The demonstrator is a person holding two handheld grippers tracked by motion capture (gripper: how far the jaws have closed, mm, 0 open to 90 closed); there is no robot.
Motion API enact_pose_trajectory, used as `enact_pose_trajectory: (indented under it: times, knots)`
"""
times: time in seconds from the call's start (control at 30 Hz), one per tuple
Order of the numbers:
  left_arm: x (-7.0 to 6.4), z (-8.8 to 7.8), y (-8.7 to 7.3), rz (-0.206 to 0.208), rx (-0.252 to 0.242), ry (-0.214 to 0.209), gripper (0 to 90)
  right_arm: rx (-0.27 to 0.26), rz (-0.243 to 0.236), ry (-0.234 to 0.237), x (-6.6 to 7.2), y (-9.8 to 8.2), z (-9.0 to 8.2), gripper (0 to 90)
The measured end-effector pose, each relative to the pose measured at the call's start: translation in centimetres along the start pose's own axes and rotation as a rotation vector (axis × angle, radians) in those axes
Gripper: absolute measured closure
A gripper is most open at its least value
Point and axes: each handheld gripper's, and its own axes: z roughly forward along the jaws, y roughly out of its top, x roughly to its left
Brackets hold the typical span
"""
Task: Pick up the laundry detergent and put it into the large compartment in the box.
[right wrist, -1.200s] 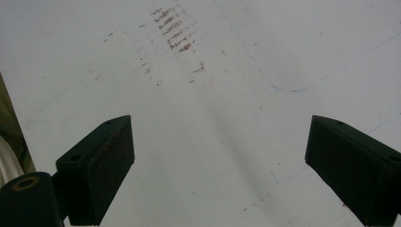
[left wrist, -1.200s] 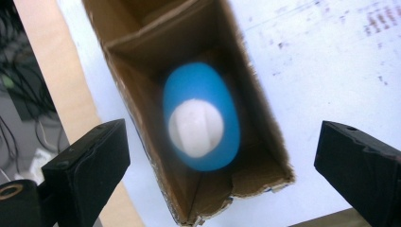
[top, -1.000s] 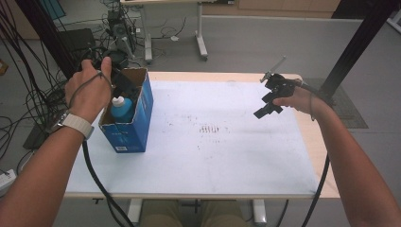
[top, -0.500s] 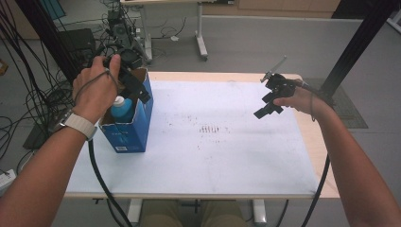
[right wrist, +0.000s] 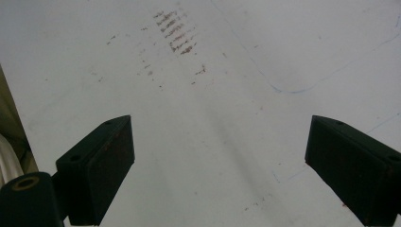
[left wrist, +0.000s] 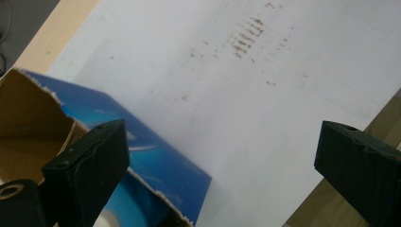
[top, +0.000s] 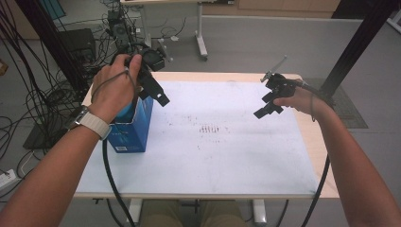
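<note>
A blue cardboard box [top: 128, 130] with a torn open top stands at the table's left edge. Its brown inside and blue side [left wrist: 156, 163] fill the lower left of the left gripper view, and a white rounded top [left wrist: 109, 218] peeks out of it. My left gripper [top: 155, 91] hovers over the box's top right corner, jaws wide apart with nothing between them [left wrist: 221, 142]. Above the right part of the table, my right gripper [top: 266, 106] hangs open over bare white sheet [right wrist: 220, 137].
A white sheet [top: 227, 161] covers the wooden table [top: 314, 142], with brown smudges [top: 208, 128] near its middle. Cables, a black stand [top: 47, 42] and another table's legs [top: 201, 33] lie on the floor beyond the far and left edges.
My left hand has lifted its gripper up from the box opening and swung the jaws rightward over the box's edge. The right gripper has barely moved.
</note>
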Motion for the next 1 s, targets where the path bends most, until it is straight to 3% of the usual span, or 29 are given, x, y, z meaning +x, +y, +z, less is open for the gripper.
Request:
enact_pose_trajectory:
  times: [0.53,0.67,0.77,0.87,1.0]
  knots:
    - [-3.7,2.3,2.4,0.139,0.002,-0.037,4.8,-0.008,0.003,0.002,0.2,-0.2,0.0,8.9]
    - [-4.6,3.3,2.8,0.151,0.009,-0.071,4.8,-0.010,0.008,0.002,0.3,-0.3,-0.1,8.9]
    - [-5.1,3.9,2.9,0.165,0.018,-0.061,5.1,-0.010,0.003,0.004,0.4,-0.3,-0.1,9.0]
    - [-5.6,4.4,3.1,0.173,0.008,-0.091,5.1,-0.011,-0.005,0.006,0.4,-0.3,0.0,9.0]
    - [-6.3,5.5,3.3,0.192,0.015,-0.077,5.2,-0.011,-0.005,0.007,0.5,-0.4,0.1,9.0]
